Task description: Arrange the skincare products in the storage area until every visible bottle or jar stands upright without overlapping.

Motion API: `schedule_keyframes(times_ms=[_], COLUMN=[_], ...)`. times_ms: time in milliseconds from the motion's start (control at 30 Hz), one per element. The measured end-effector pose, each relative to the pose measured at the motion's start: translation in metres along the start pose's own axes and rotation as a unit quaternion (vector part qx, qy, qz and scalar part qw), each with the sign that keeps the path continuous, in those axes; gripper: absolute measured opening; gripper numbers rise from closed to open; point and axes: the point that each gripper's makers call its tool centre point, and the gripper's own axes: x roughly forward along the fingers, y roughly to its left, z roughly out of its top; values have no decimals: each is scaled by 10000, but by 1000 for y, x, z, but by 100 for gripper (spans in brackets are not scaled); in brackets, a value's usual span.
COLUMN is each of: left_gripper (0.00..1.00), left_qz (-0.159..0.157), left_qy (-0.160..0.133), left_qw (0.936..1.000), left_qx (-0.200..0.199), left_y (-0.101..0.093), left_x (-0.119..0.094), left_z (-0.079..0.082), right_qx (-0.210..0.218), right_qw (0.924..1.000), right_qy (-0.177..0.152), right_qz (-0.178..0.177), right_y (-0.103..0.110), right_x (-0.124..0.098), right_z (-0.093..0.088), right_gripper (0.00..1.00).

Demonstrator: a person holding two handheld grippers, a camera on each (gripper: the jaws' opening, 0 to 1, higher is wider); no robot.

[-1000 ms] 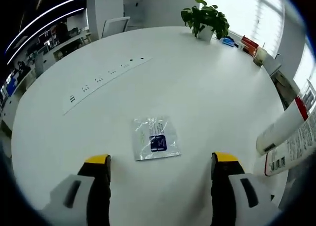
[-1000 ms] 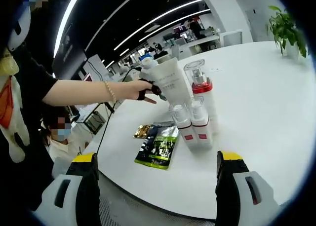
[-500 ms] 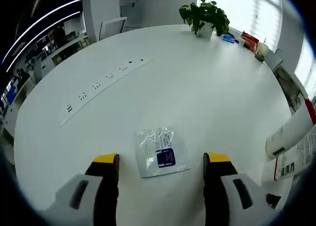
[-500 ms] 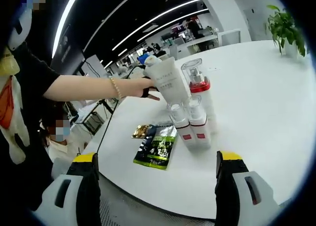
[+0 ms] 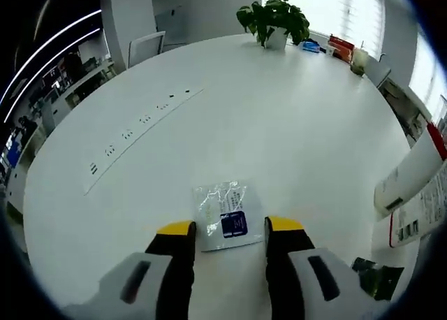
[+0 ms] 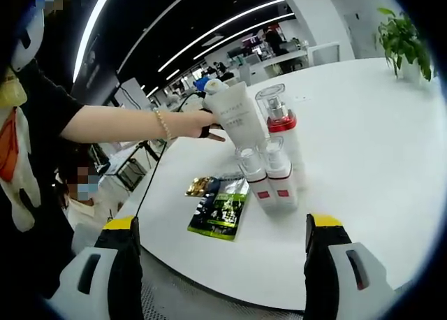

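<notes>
Closing in: left hand-held gripper (image 5: 225,230) hangs low over a white bench (image 5: 293,131), jaws drawn narrow on either side of a flat clear sachet (image 5: 226,214) lying just ahead of the tips; whether they touch it cannot be told.
Right side: right hand-held gripper (image 6: 225,229) is spread wide and empty, aimed at the bench edge from outside it.
Products: straight ahead of the right jaws stand two small bottles (image 6: 269,177) with red labels, touching side by side; just behind them rise a taller pump bottle (image 6: 283,135) with a red collar and a white tube (image 6: 237,114).
Person: a bare hand (image 6: 199,124) reaches in from the left beyond the jaws and rests against the tube.
Flat items: a dark green packet (image 6: 222,208) and a gold sachet (image 6: 200,186) lie ahead-left of the right jaws, beside the bottles.
Progress: judged part done; bottles seen upright in a tight cluster, while the clear sachet lies well apart.
Left view adds: the clear sachet, a potted plant (image 5: 271,16) far ahead, and white tubes (image 5: 412,187) at the right edge.
Right view adds: the standing cluster, the person, and the packets.
</notes>
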Motion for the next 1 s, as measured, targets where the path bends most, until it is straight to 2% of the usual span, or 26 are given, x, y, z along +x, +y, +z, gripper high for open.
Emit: schedule_keyframes(times_ms=[300, 600, 767, 867, 1000], left_gripper=[36, 36, 36, 36, 36], left_qz=[-46, -144, -204, -216, -129], left_qy=[16, -84, -175, -293, -362], left_qw=[9999, 9995, 9986, 9983, 9974], left_qx=[108, 262, 466, 446, 609], left_y=[-2, -7, -9, -8, -11], left_x=[-3, -17, -36, -46, -66], left_z=[-2, 2, 6, 8, 5], right_qx=[11, -8, -67, -116, -162], right_qw=[10000, 10000, 10000, 9999, 9998], right_qy=[-51, -31, 27, 56, 68], right_qz=[-14, -1, 39, 60, 88], right_y=[0, 0, 2, 3, 7], right_x=[-1, 0, 2, 2, 3], right_z=[2, 2, 0, -1, 0], right_gripper=[98, 98, 98, 98, 97])
